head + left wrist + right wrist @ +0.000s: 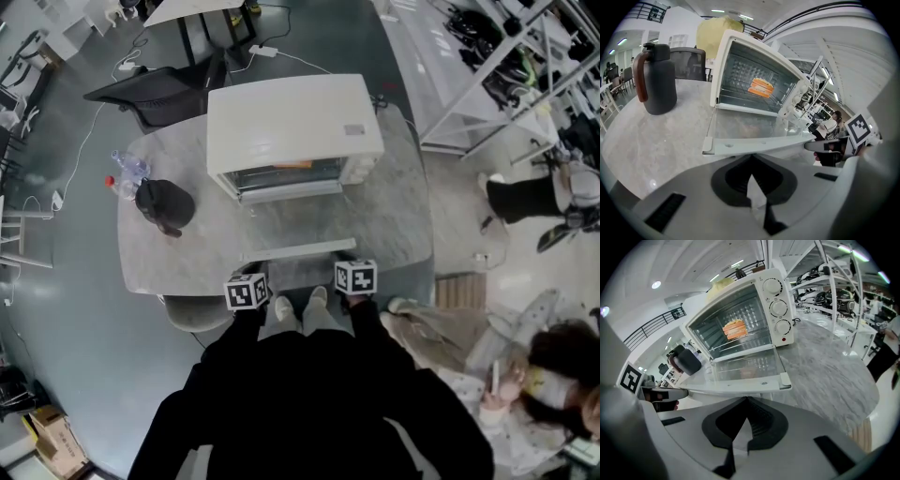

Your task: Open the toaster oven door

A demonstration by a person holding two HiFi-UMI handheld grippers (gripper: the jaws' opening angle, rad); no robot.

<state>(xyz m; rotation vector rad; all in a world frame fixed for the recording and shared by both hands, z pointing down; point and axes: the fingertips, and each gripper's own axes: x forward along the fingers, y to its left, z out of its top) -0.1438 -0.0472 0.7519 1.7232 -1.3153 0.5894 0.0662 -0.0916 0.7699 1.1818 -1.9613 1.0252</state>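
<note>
A white toaster oven [295,117] stands at the back of the marble table [178,253]. Its glass door [298,249] hangs fully open, lying flat toward me. Orange food [761,87] rests on the rack inside. My left gripper [251,281] and right gripper [352,267] hover side by side at the table's near edge, just short of the door's front rim [759,146]. The left gripper [752,187] is shut on nothing, below that rim. The right gripper [740,430] is likewise shut and empty, beneath the door [745,369]. Neither touches the door.
A dark jug [165,204] and a plastic bottle [127,173] stand on the table's left side. A black chair [159,94] is behind the table. Metal shelving [506,66] stands at the right, and a person [553,375] sits low at the right.
</note>
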